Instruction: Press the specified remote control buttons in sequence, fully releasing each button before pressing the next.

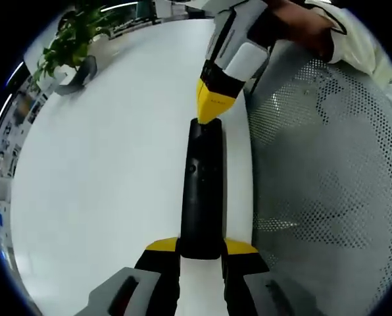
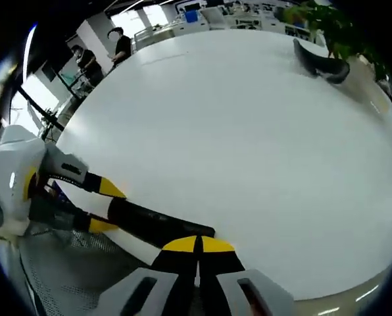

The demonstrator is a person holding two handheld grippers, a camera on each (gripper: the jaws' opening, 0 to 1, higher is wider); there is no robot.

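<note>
remote (image 1: 200, 197) pinched by left gripper (image 1: 201, 249) | right gripper (image 2: 197, 247) pressed together | plant (image 2: 327, 26) behind

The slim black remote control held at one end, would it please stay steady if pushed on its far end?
The slim black remote control looks rigid, so probably no flexing. The left gripper clamps only its near end, so it may pivot. The right gripper tip meets its far end.
</note>
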